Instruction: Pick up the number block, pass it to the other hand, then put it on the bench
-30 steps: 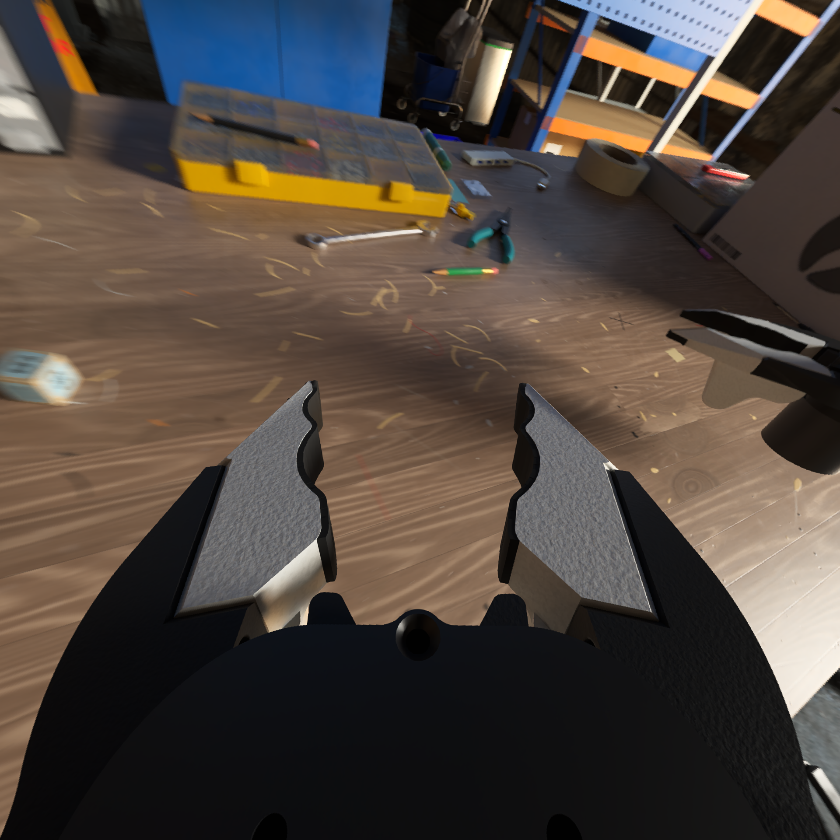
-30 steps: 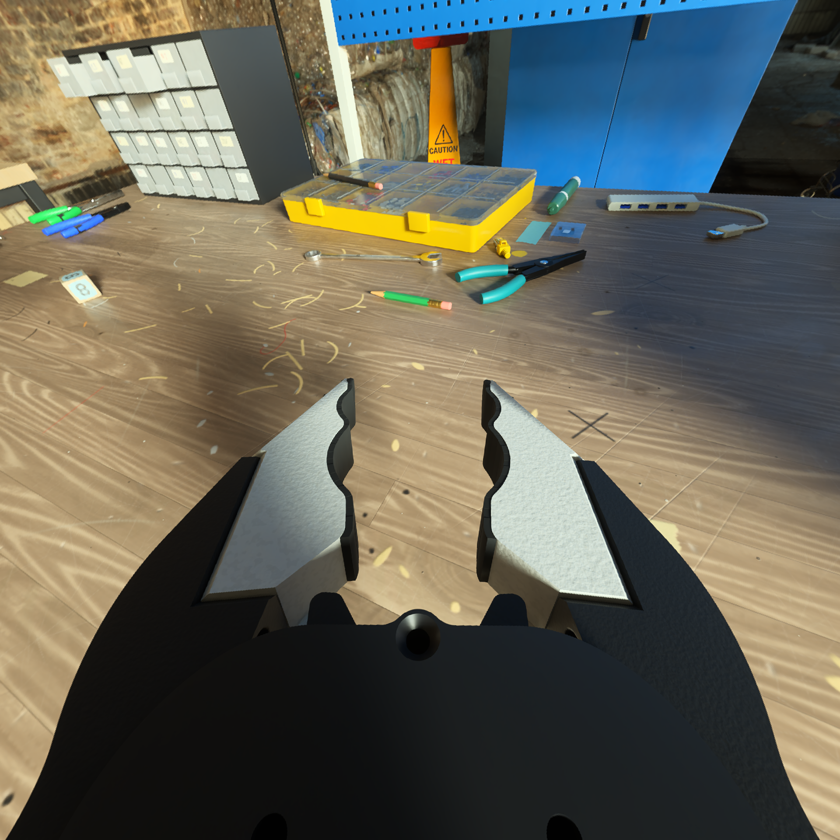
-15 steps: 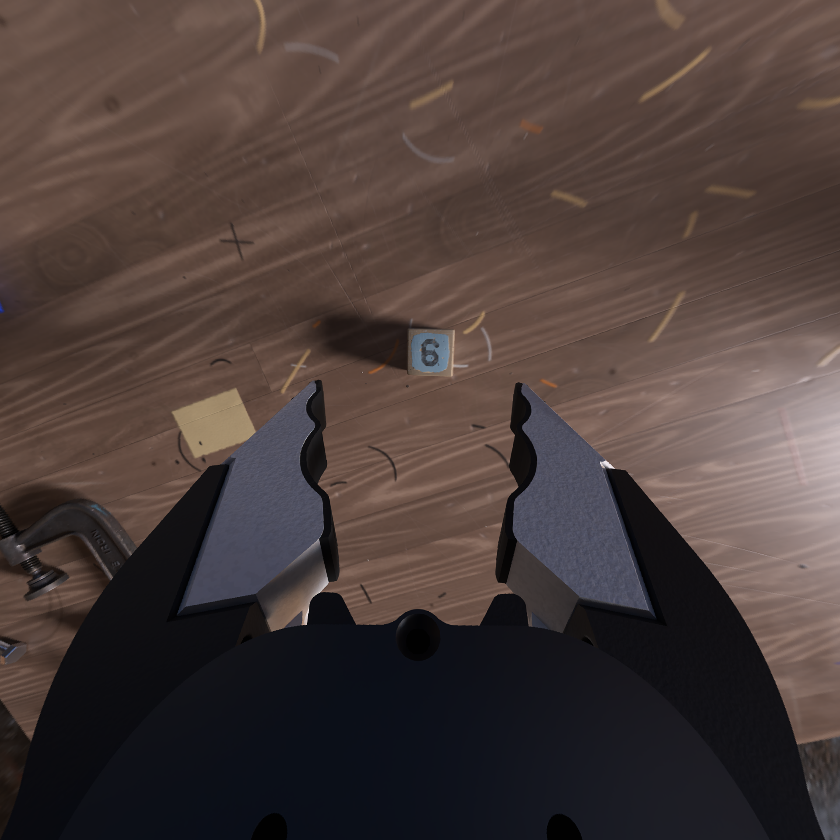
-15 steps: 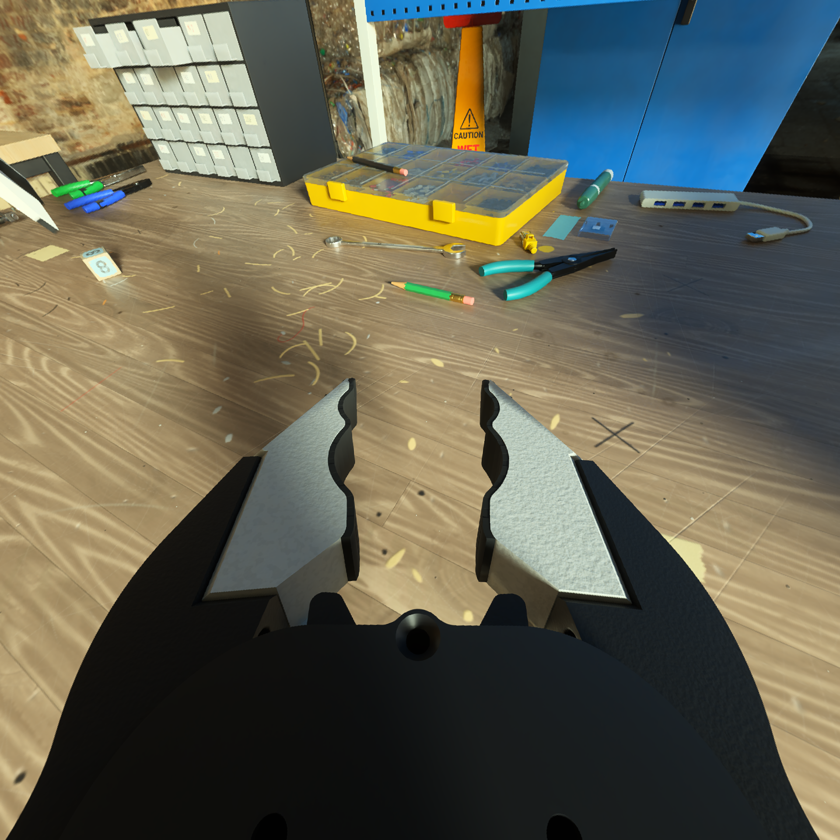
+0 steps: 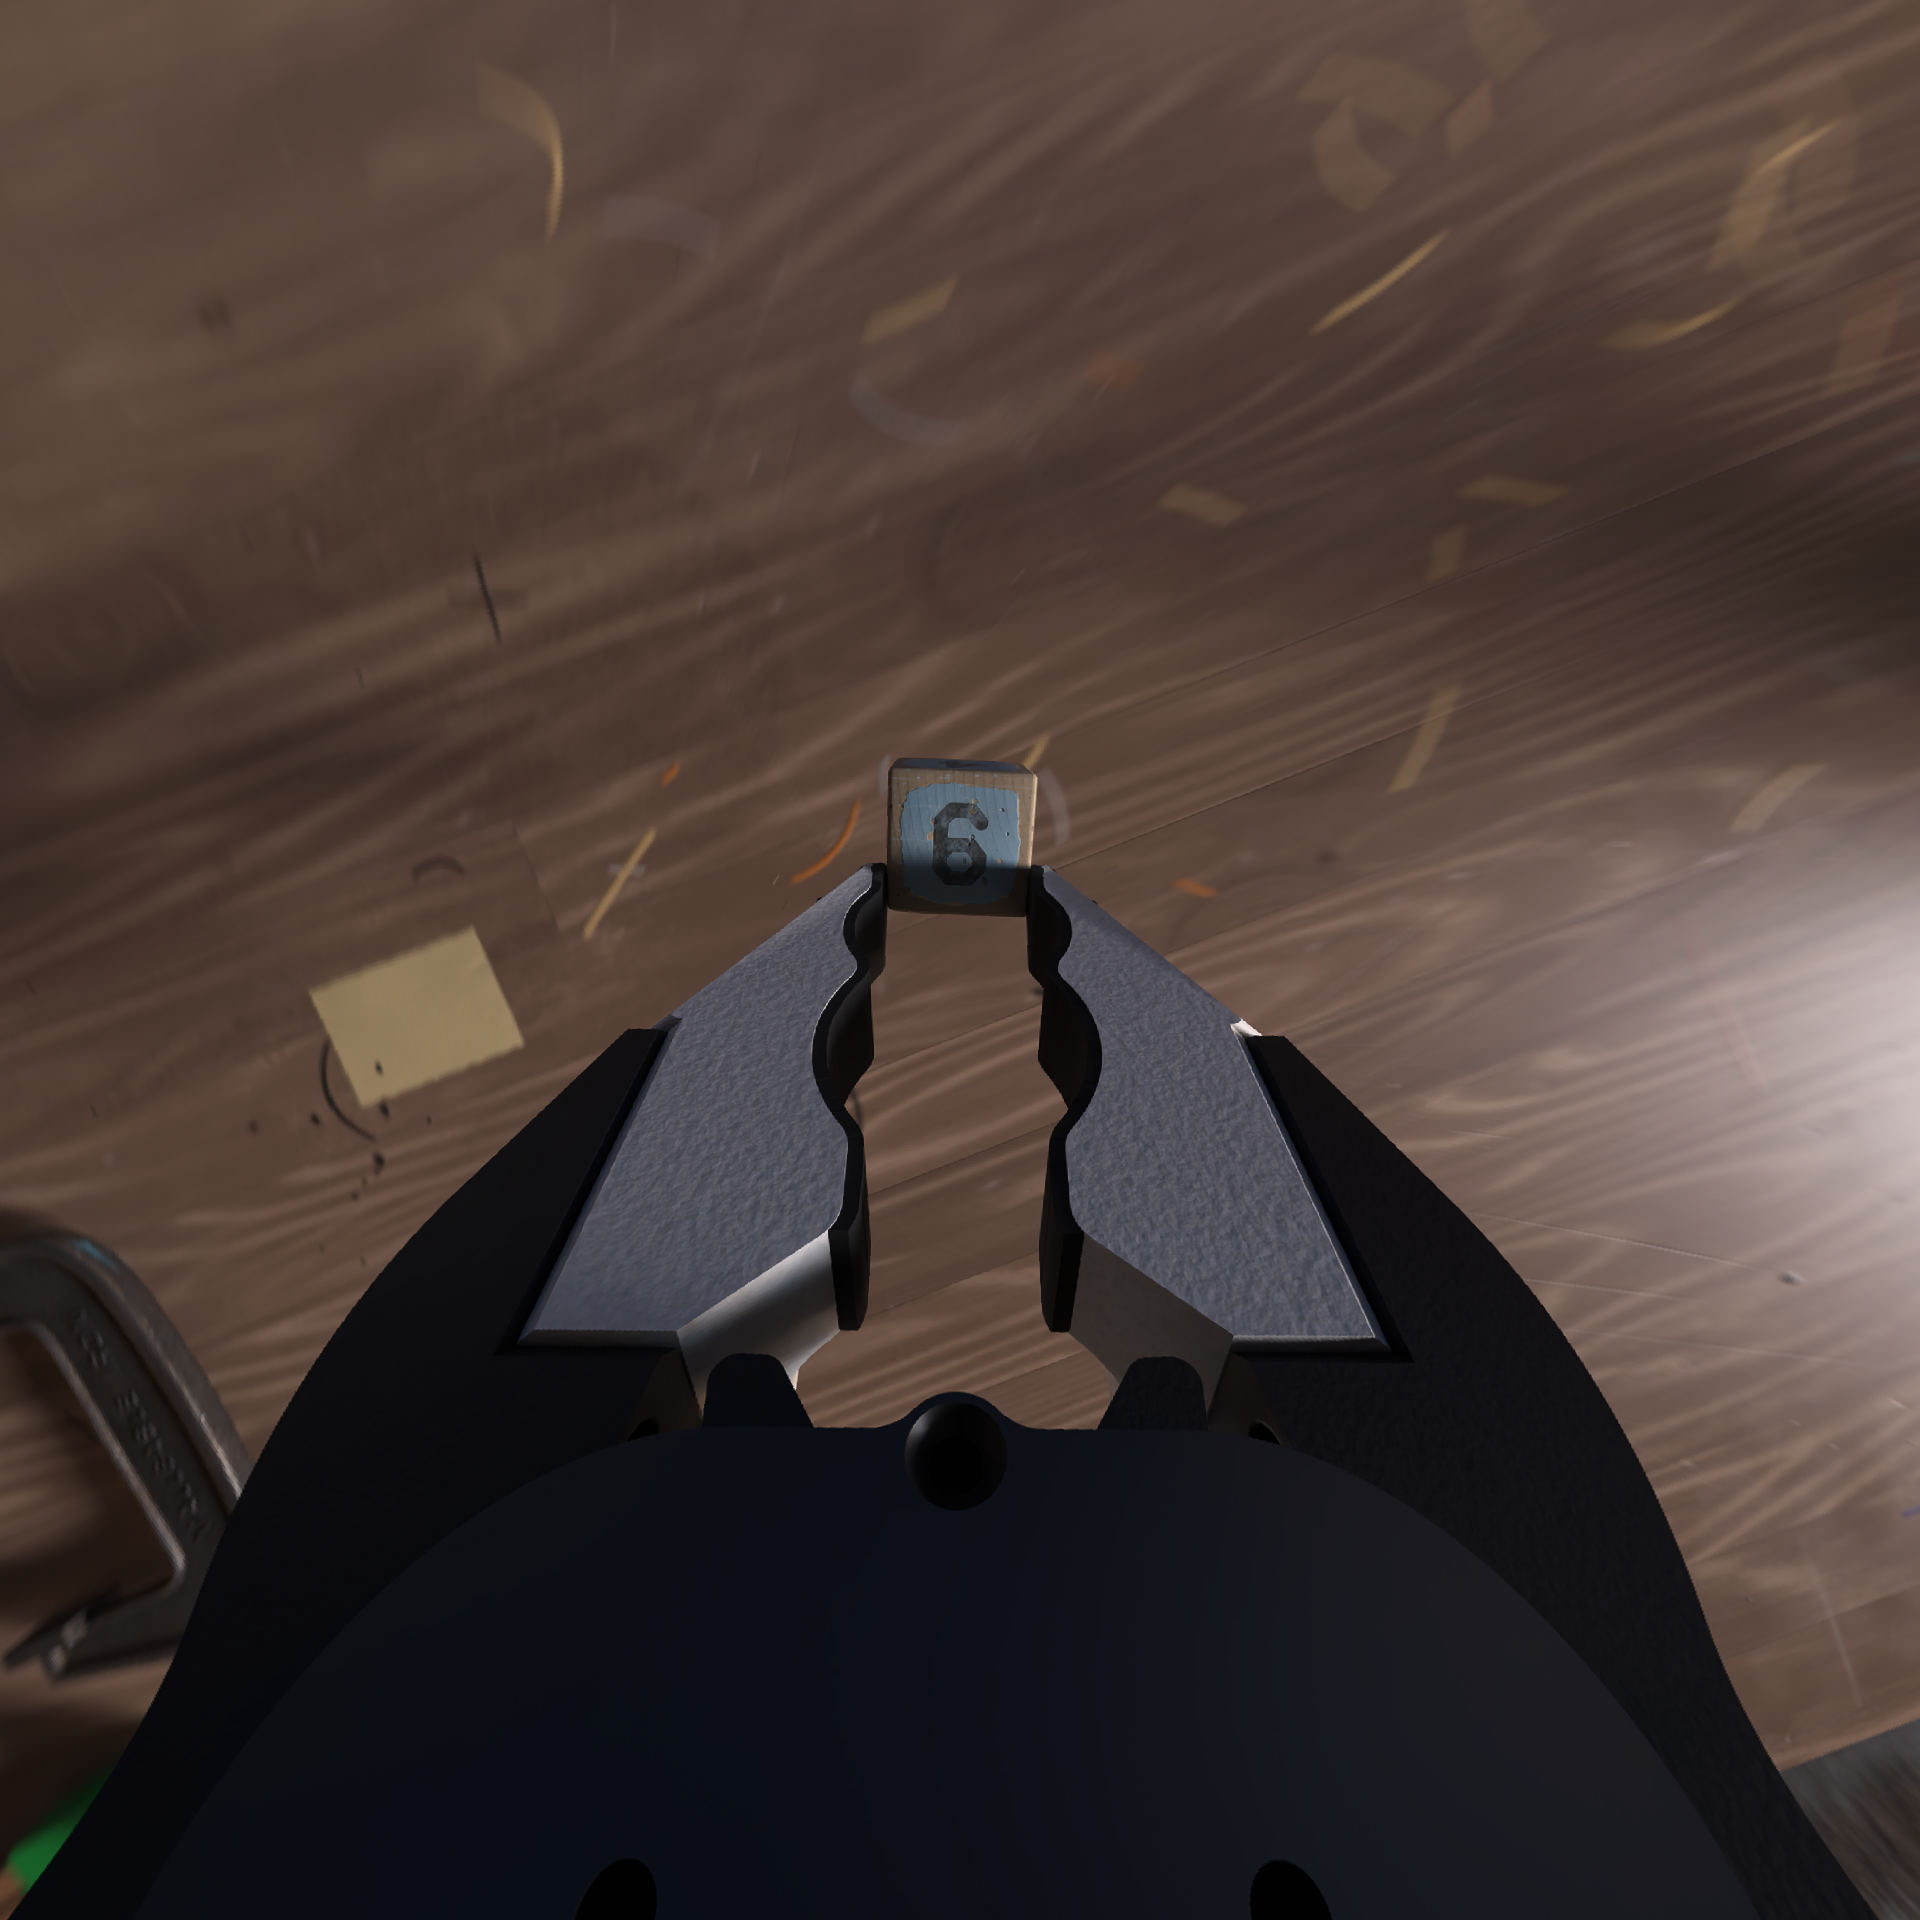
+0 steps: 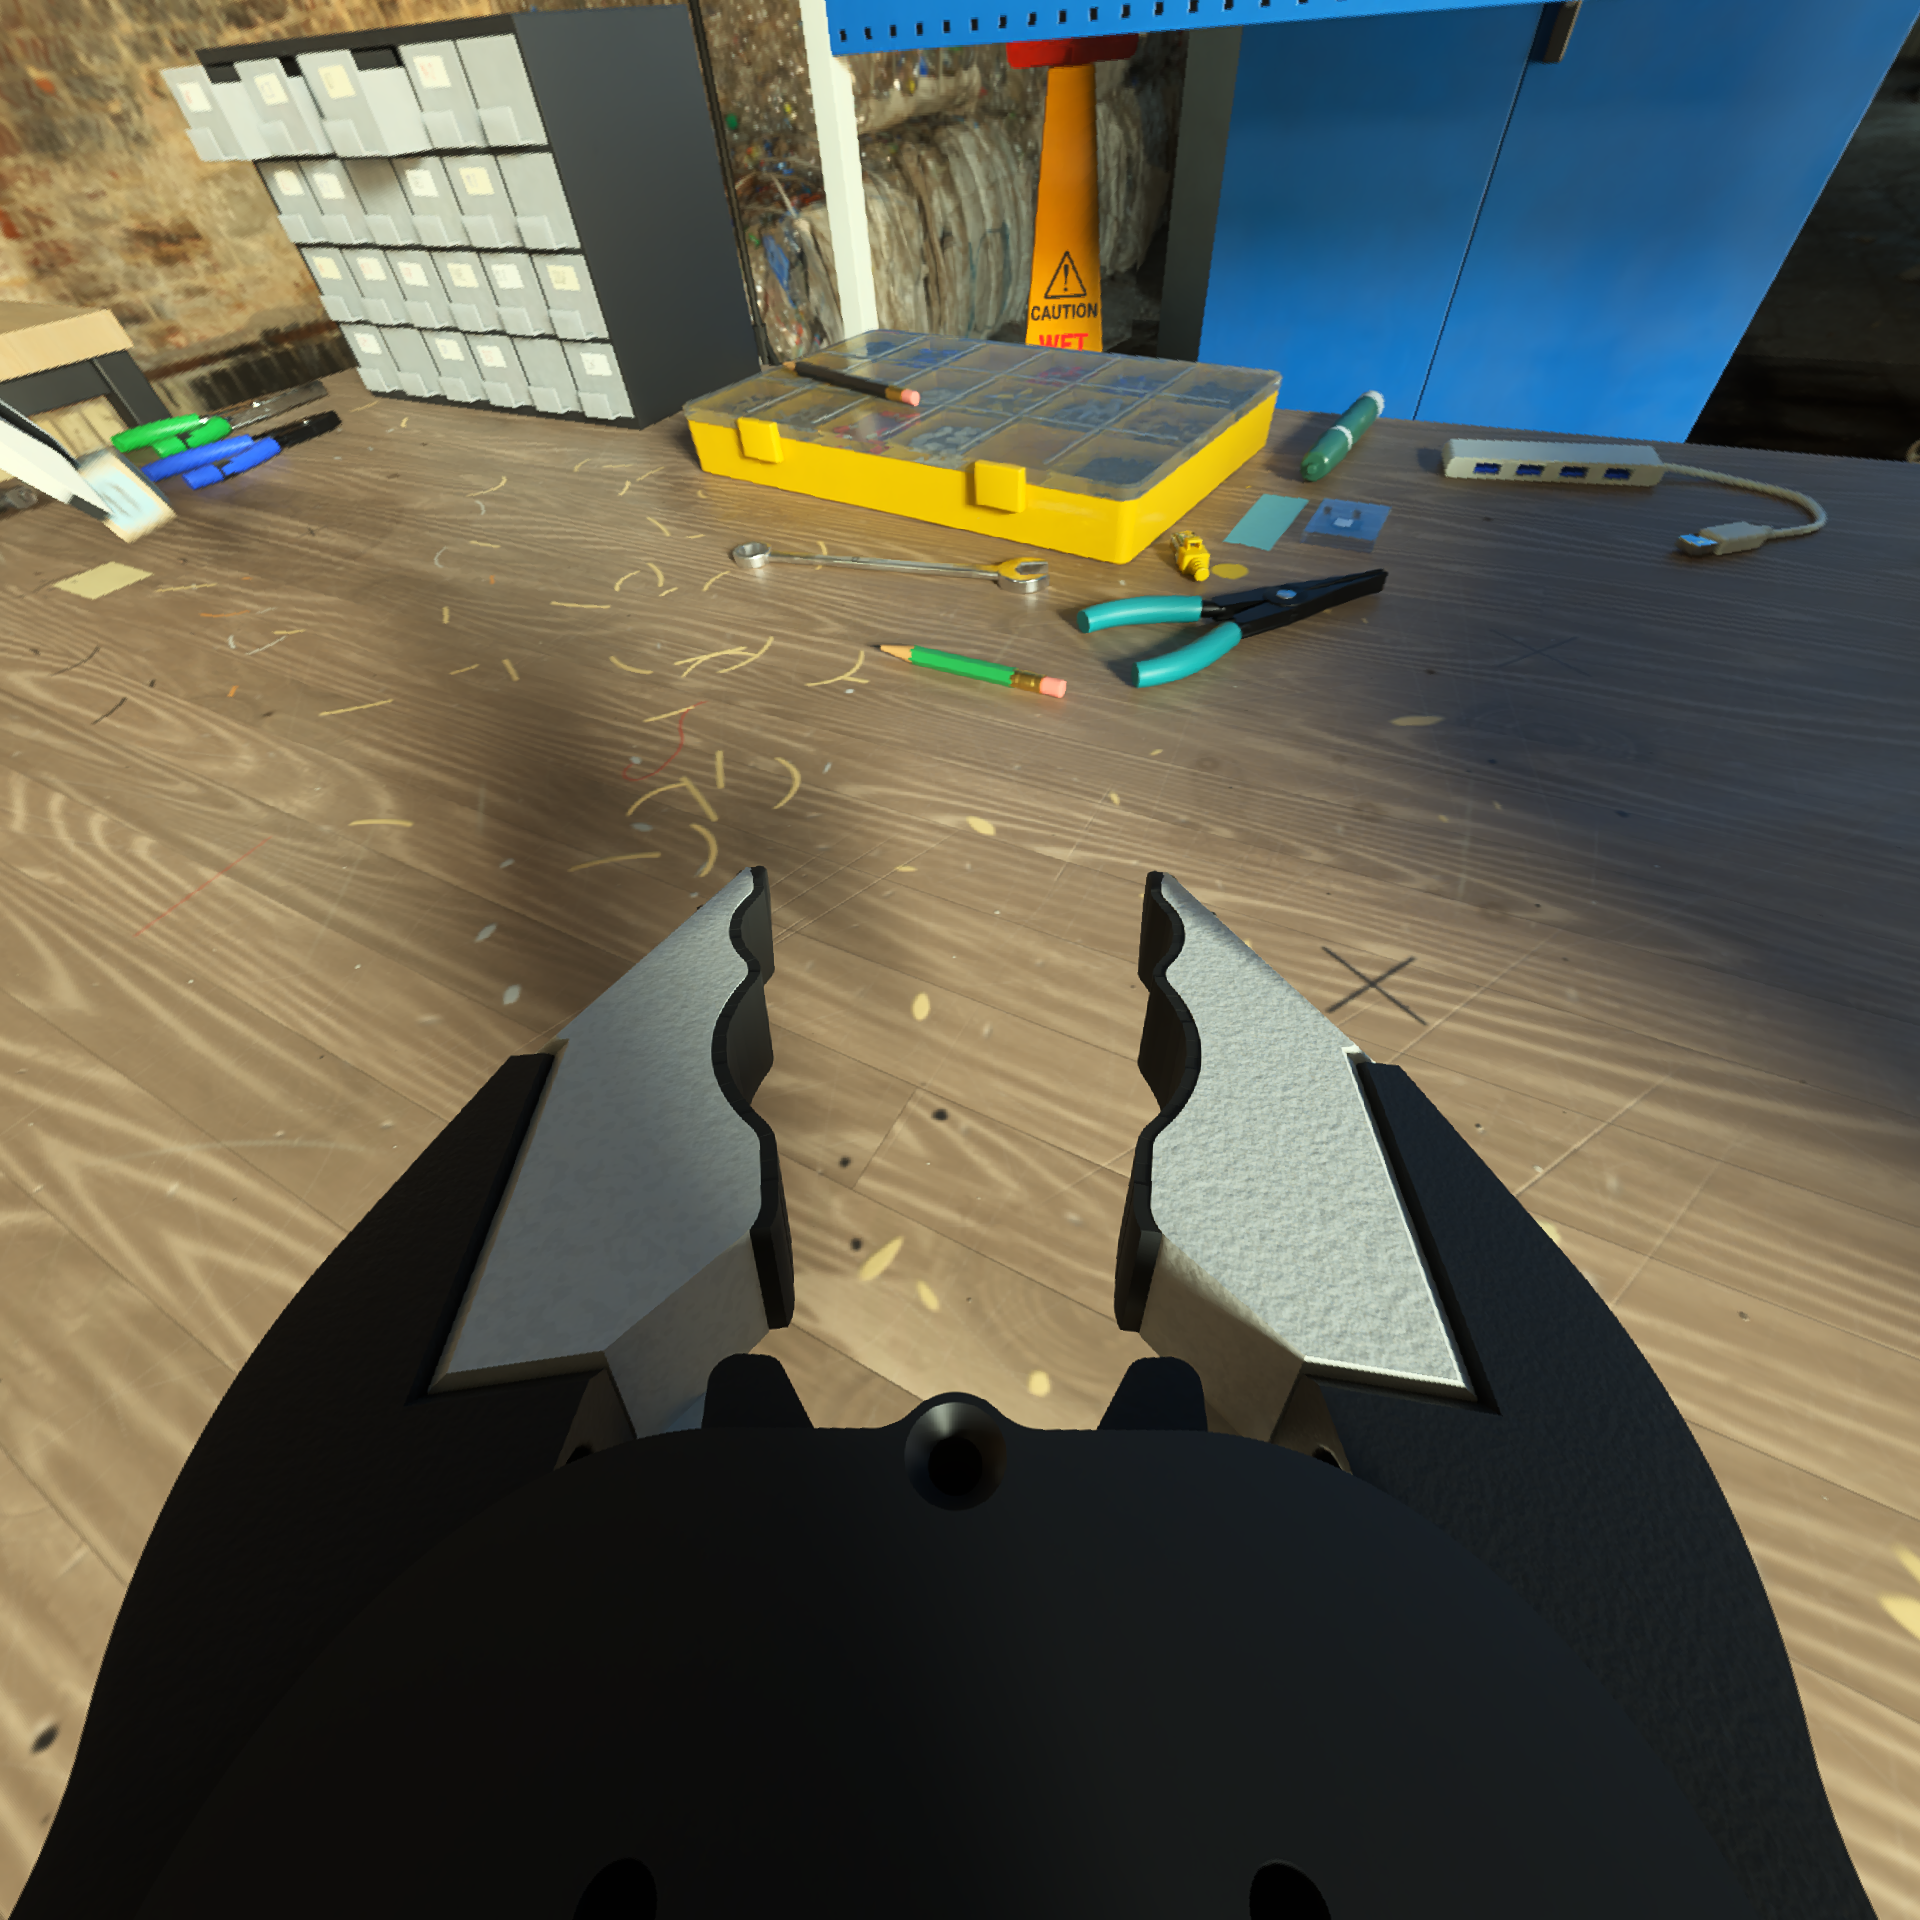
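Observation:
The number block point(image 5: 961, 831) is a small wooden cube with a dark digit on a light blue face. My left gripper point(image 5: 961, 883) is shut on it, and its fingertips point(image 5: 862, 894) pinch the block's two sides just above the wooden bench point(image 5: 1351, 1039). In the right wrist view the block point(image 6: 130, 501) shows far left, tilted and blurred, between the left gripper's pale fingers point(image 6: 47, 473). My right gripper point(image 6: 956, 883) is open and empty over the bench point(image 6: 312, 1039), far from the block.
A yellow organiser box point(image 6: 987, 447), a wrench point(image 6: 894, 564), a green pencil point(image 6: 971, 668) and teal pliers point(image 6: 1216, 623) lie mid-bench. A grey drawer cabinet point(image 6: 468, 208) and markers point(image 6: 208, 447) stand back left. A metal C-clamp point(image 5: 104, 1403) lies near the left gripper.
My left gripper has come down onto the block and shut on its sides. In the right wrist view the block has moved up and left. My right jaws stand a little wider.

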{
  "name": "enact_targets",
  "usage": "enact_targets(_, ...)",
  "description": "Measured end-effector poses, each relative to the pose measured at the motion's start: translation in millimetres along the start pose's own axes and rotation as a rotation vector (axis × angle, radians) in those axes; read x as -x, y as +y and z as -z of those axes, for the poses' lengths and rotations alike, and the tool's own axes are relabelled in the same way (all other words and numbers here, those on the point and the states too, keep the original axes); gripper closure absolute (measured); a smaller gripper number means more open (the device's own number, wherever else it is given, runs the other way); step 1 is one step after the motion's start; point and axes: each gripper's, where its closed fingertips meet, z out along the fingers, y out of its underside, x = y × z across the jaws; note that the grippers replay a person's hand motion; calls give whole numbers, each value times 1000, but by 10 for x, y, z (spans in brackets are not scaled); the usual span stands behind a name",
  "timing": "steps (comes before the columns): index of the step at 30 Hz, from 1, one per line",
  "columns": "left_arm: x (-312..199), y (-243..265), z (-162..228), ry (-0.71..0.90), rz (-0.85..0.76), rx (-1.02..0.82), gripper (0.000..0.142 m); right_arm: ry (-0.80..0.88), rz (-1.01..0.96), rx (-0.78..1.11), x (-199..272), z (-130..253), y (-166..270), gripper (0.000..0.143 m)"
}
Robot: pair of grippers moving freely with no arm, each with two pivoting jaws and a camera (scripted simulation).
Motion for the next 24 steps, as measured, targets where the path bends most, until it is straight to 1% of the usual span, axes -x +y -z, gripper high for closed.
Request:
enact_targets(2, -243, -192, 329, 70, -62, -186, 116, 9, -10, -6, -55, 12, -15, 71)
enact_targets(4, -604, -372, 647, 194, -107, -372, 116, 6, -33, -15, -103, 31, -41, 72)
enact_targets(6, -983, -507, 877, 332, -111, -518, 116, -3, -60, -33, -140, 58, -82, 73)
enact_targets(8, -1354, -577, 977, 455, -128, -631, 116, -20, -80, -57, -155, 84, -124, 75)
enact_targets(10, -1712, -571, 945, 574, -179, -686, 116, -49, -100, -65, -146, 90, -130, 76)
enact_targets(12, -2045, -549, 865, 674, -246, -729, 116, -121, -170, -52, -77, 70, -113, 76)
enact_targets(14, -2353, -571, 811, 776, -314, -792, 116, -282, -309, -18, 114, 31, -134, 75)
enact_targets(16, -2651, -625, 767, 871, -387, -834, 116, -537, -523, 32, 394, -1, -249, 73)
enact_targets(18, -2940, -710, 706, 912, -489, -855, 116, -804, -790, 107, 648, -39, -427, 73)
enact_targets(20, -3207, -821, 643, 904, -615, -893, 116, -1032, -1027, 185, 834, -90, -605, 74)
enact_targets(22, -3439, -917, 565, 894, -705, -891, 116, -1186, -1164, 229, 957, -152, -740, 74)
enact_targets(24, -3611, -1006, 463, 887, -757, -850, 116, -1224, -1159, 261, 1049, -223, -769, 71)
